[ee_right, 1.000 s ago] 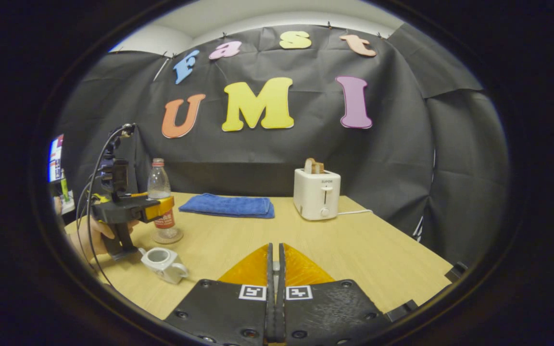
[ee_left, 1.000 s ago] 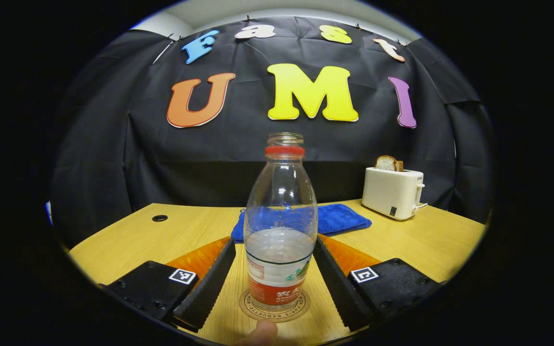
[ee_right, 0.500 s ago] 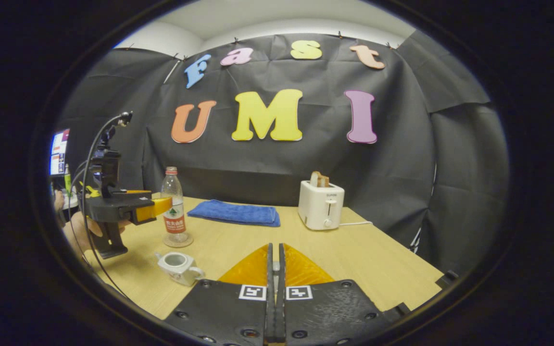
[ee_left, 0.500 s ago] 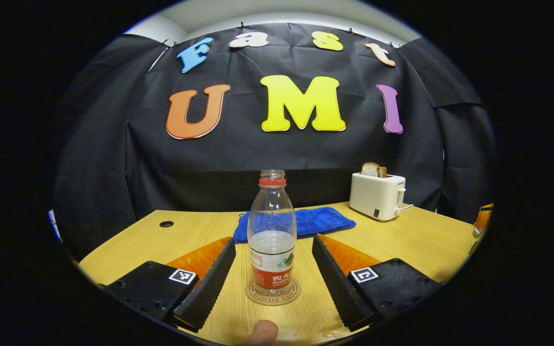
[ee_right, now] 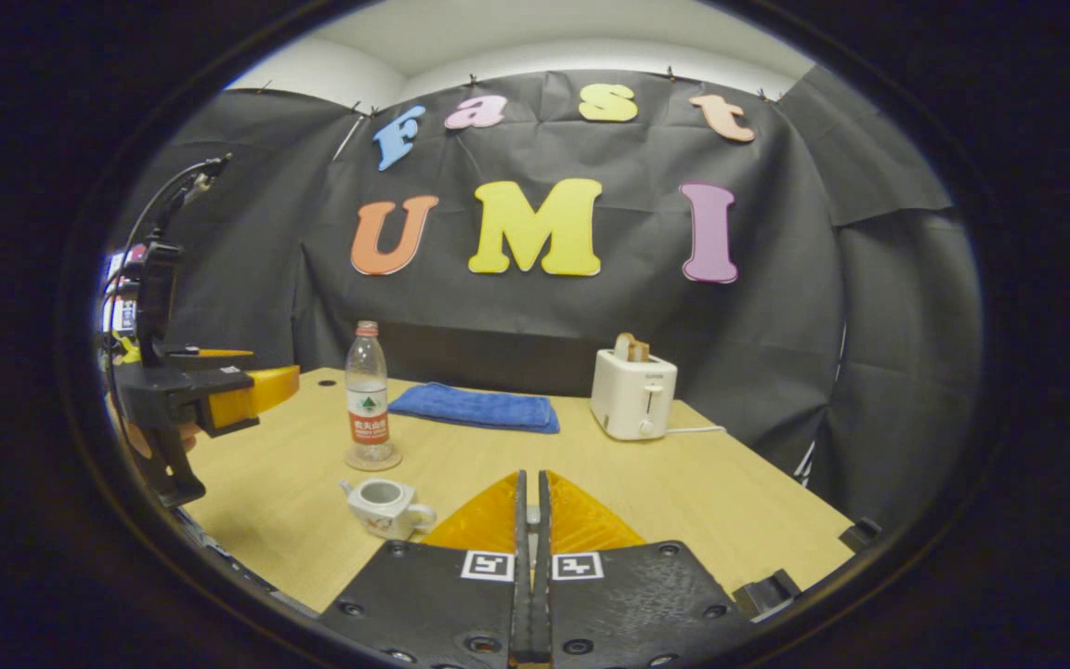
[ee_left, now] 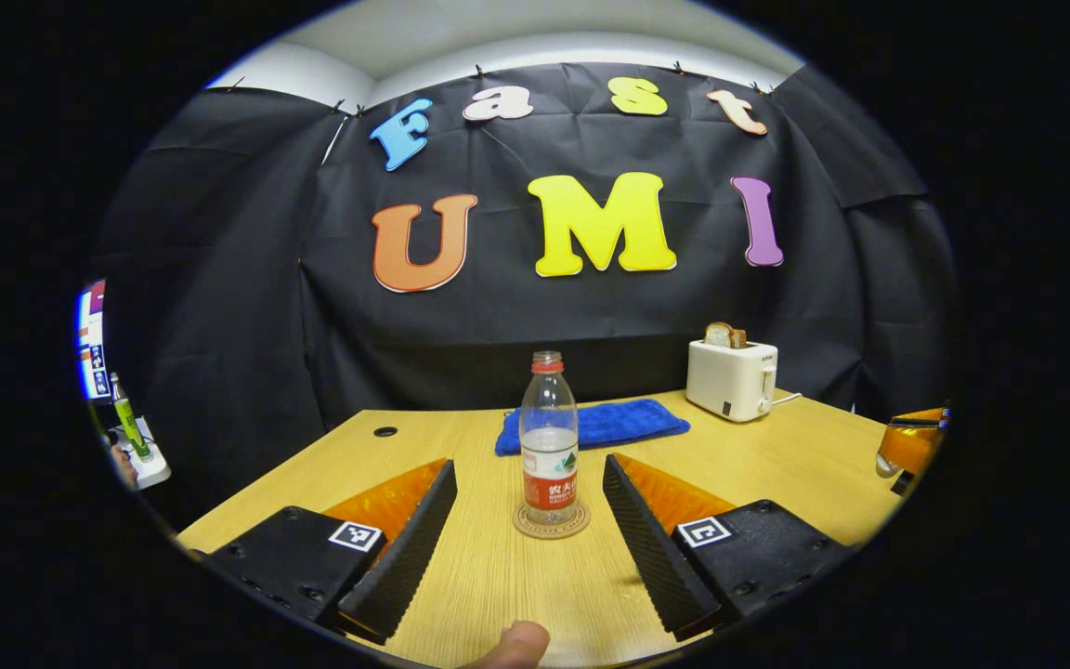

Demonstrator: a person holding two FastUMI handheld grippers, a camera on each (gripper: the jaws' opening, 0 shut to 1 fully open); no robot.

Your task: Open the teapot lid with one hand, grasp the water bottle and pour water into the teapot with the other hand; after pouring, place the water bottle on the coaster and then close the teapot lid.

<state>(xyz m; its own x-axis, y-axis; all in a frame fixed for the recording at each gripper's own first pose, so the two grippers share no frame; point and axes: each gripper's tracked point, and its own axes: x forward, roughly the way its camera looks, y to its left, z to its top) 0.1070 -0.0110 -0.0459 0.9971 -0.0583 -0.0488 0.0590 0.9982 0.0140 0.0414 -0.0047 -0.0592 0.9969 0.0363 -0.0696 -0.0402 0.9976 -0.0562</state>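
Black-curtained booth, wooden table (ee_left: 776,465). Water bottle (ee_left: 549,455) upright on round coaster (ee_left: 550,523), uncapped, at 12 o'clock from left gripper (ee_left: 529,548), fingers spread wide, touching nothing. Right gripper (ee_right: 531,557) clenched tight; whether anything sits between the fingers, cannot tell. White teapot (ee_right: 386,506), lid off, at 10 o'clock from its fingers. Blue towel (ee_right: 475,409) and toaster (ee_right: 632,400) with bread at the back.
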